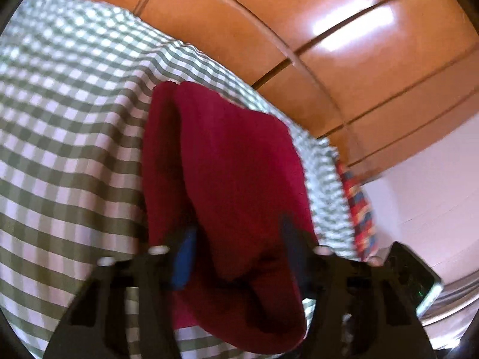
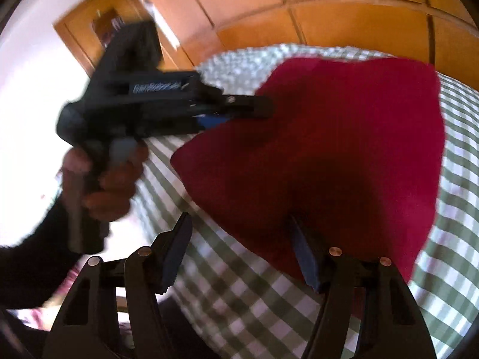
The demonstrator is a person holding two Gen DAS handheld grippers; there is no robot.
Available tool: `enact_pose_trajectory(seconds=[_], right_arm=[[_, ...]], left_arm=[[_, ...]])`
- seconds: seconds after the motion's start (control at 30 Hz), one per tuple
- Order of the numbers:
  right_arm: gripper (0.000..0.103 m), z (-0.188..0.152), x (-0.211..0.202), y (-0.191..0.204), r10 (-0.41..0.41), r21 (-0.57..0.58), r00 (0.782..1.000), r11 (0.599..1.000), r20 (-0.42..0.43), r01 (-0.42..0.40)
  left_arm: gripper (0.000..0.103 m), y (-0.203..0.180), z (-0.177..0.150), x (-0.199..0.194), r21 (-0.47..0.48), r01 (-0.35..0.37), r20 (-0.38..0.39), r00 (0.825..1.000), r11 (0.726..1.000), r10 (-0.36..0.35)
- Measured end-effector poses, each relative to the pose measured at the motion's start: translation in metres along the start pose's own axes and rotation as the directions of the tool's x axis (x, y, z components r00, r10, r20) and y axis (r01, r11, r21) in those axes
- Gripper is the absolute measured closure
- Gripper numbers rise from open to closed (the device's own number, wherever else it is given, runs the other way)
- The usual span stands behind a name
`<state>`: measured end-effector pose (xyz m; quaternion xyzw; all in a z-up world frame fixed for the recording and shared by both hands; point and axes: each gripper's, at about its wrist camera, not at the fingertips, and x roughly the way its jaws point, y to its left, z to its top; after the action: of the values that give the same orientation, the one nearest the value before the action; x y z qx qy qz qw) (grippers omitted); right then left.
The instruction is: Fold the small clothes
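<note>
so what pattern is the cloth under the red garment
Green-and-white gingham check on the cloth beneath the red garment; clearest in the right wrist view.

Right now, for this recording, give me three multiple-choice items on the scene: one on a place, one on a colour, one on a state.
1. What lies beneath the cloth?
A. a checked sheet
B. a metal tray
C. a carpet

2. What colour is the cloth?
A. blue
B. red
C. yellow

3. The right hand-held gripper is:
A. shut on a sock
B. out of view
C. open

Answers:
1 A, the checked sheet shows all around the cloth.
2 B, the cloth is deep red throughout.
3 C, the two fingers stand wide apart.
</note>
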<state>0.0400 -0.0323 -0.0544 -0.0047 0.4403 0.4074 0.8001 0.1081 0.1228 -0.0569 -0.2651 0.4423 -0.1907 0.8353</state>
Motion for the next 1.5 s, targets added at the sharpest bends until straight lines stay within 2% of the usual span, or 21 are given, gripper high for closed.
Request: enact_pose_trajectory(seconds=[0.03,0.1,0.17,0.23,0.3,0.37,0.4,0.43,0.53,0.57,0.63,0.77,0.9,1.0,1.03,1.07,1.1,1.17,1.23,1.33,1.5], right_arm=[[0.038,-0.003,0.008,0.003,-0.035,-0.025,0.999,0.999,-0.011,0.034],[0.038,-0.009,0.014,0.009,-0.074,-0.075,0.997,0.994,-0.009,0.074],[0.038,-0.011,0.010,0.012,-0.070,-0.100,0.997,0.993,-0.011,0.069],[0.038,-0.012,0.000,0.008,-0.034,-0.092,0.999,0.995,-0.017,0.032],[0.038,-0.011,-0.017,-0.002,0.013,-0.058,1.000,0.998,-0.013,-0.014],[0.031,-0.010,-0.035,-0.014,0.036,-0.012,0.999,0.999,0.017,-0.036],[0.029,-0.009,-0.045,-0.023,0.039,0.019,0.998,0.999,0.044,-0.040],[0.025,-0.008,-0.056,-0.037,0.036,0.069,0.996,0.997,0.087,-0.042],[0.023,-0.003,-0.077,-0.079,0.025,0.215,0.984,0.975,0.177,-0.063],[0.019,-0.002,-0.080,-0.090,0.006,0.255,0.981,0.965,0.193,-0.056],[0.019,0.003,-0.082,-0.118,-0.027,0.336,0.975,0.941,0.219,-0.050],[0.019,0.015,-0.064,-0.155,-0.019,0.433,0.977,0.898,0.213,-0.077],[0.019,0.027,-0.035,-0.171,0.000,0.463,0.983,0.882,0.184,-0.086],[0.019,0.037,-0.012,-0.173,0.055,0.467,0.984,0.875,0.167,-0.128],[0.020,0.040,-0.006,-0.170,0.064,0.461,0.985,0.878,0.162,-0.133],[0.031,0.040,-0.004,-0.167,0.070,0.453,0.985,0.881,0.157,-0.135],[0.037,0.041,-0.002,-0.165,0.076,0.446,0.986,0.885,0.149,-0.136],[0.055,0.037,-0.009,-0.157,0.065,0.425,0.988,0.897,0.141,-0.119],[0.060,0.039,-0.020,-0.147,0.047,0.389,0.988,0.916,0.146,-0.101],[0.061,0.043,-0.044,-0.130,-0.003,0.323,0.986,0.945,0.168,-0.052],[0.062,0.039,-0.100,-0.136,-0.107,0.305,0.966,0.952,0.236,0.031]], left_arm=[[0.075,-0.002,-0.003,0.003,0.029,-0.066,0.000,0.998,0.997,0.066],[0.080,0.001,-0.013,0.009,0.069,-0.189,0.002,0.982,0.979,0.190],[0.080,0.007,-0.021,0.012,0.065,-0.223,0.020,0.975,0.973,0.222],[0.078,0.013,-0.029,0.007,0.046,-0.222,0.058,0.974,0.974,0.219],[0.070,0.014,-0.032,0.001,0.024,-0.227,0.098,0.970,0.974,0.223],[0.051,0.012,-0.033,-0.002,0.018,-0.253,0.119,0.961,0.967,0.250],[0.050,0.011,-0.034,-0.002,0.026,-0.279,0.130,0.953,0.960,0.274],[0.050,0.010,-0.035,-0.002,0.037,-0.286,0.133,0.951,0.958,0.279],[0.049,0.012,-0.034,0.000,0.045,-0.280,0.135,0.953,0.959,0.272],[0.052,0.012,-0.034,0.000,0.050,-0.273,0.140,0.954,0.961,0.264],[0.058,0.011,-0.035,0.000,0.073,-0.263,0.148,0.957,0.962,0.250],[0.058,0.006,-0.036,0.003,0.118,-0.278,0.167,0.952,0.953,0.257],[0.058,0.006,-0.035,0.006,0.155,-0.282,0.177,0.951,0.947,0.254],[0.058,0.007,-0.035,0.007,0.177,-0.280,0.173,0.952,0.944,0.250],[0.058,0.007,-0.034,0.007,0.179,-0.277,0.171,0.954,0.944,0.248],[0.059,0.009,-0.033,0.008,0.181,-0.271,0.170,0.955,0.945,0.241],[0.060,0.009,-0.034,0.008,0.182,-0.266,0.170,0.957,0.947,0.236],[0.066,0.009,-0.034,0.008,0.185,-0.261,0.173,0.958,0.947,0.230],[0.069,0.007,-0.034,0.008,0.193,-0.250,0.177,0.960,0.949,0.217],[0.071,0.001,-0.034,0.010,0.209,-0.249,0.175,0.961,0.946,0.215],[0.073,-0.023,-0.028,0.027,0.245,-0.201,0.152,0.974,0.948,0.167]])
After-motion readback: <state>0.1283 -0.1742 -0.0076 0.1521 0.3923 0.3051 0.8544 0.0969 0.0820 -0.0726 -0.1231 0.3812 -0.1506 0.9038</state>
